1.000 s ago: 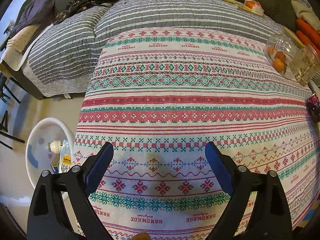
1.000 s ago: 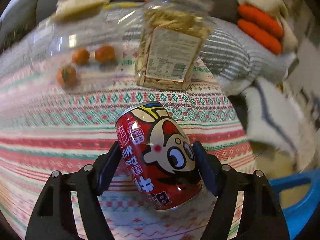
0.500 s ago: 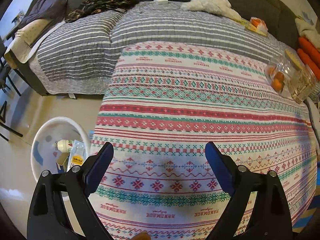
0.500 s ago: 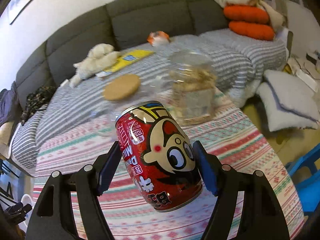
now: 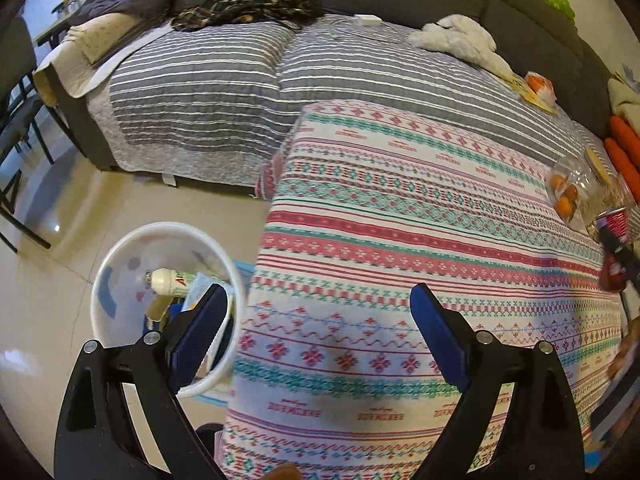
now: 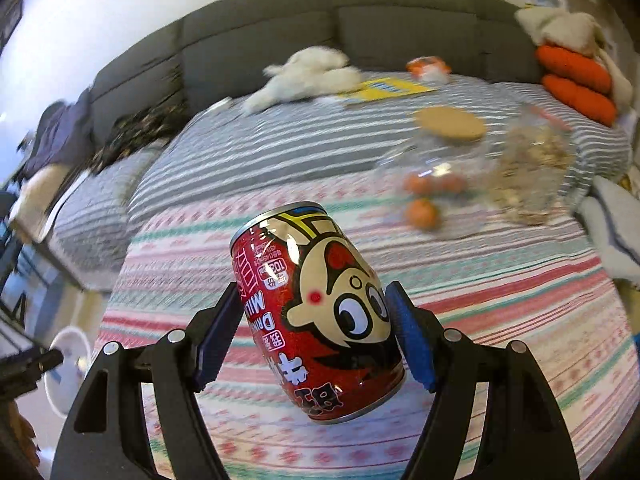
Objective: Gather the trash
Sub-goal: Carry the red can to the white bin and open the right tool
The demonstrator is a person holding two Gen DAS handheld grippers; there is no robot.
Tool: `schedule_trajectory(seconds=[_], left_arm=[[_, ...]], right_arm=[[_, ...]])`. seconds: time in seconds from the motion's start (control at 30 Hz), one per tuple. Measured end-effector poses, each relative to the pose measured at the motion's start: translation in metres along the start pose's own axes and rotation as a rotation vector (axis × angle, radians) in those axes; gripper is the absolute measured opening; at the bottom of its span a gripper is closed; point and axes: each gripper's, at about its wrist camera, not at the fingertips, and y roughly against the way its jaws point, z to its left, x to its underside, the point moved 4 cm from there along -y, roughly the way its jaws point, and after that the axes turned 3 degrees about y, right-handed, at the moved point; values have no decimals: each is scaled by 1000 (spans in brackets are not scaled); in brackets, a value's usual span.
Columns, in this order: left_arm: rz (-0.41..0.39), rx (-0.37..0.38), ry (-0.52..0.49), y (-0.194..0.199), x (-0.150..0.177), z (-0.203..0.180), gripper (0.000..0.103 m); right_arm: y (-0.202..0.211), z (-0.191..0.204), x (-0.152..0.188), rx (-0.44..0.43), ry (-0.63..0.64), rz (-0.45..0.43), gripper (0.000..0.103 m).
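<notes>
1. The right tongs (image 6: 316, 334) clamp a red drink can (image 6: 320, 312) printed with a cartoon face, held tilted in the air above the desk (image 6: 500, 320) and its patterned cloth.
2. The left tongs (image 5: 316, 338) stand wide apart with nothing between them, over the cloth's near edge.
3. A white trash bin (image 5: 120, 248) sits on the floor just beside the desk, a white bottle (image 5: 168, 280) and other litter inside.
4. At the desk's far side, a clear jar of oranges (image 6: 428, 184) with a cork lid stands beside a jar of nuts (image 6: 532, 176); both are blurred.
5. A grey sofa (image 6: 280, 40) under a striped cover runs behind.
</notes>
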Motion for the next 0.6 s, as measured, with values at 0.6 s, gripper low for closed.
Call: schedule_trajectory(seconds=[0.6], left_arm=[[-152,-182,211,53,-19,141,89]], right_arm=[[-52,240,57,-265,201,119,71]])
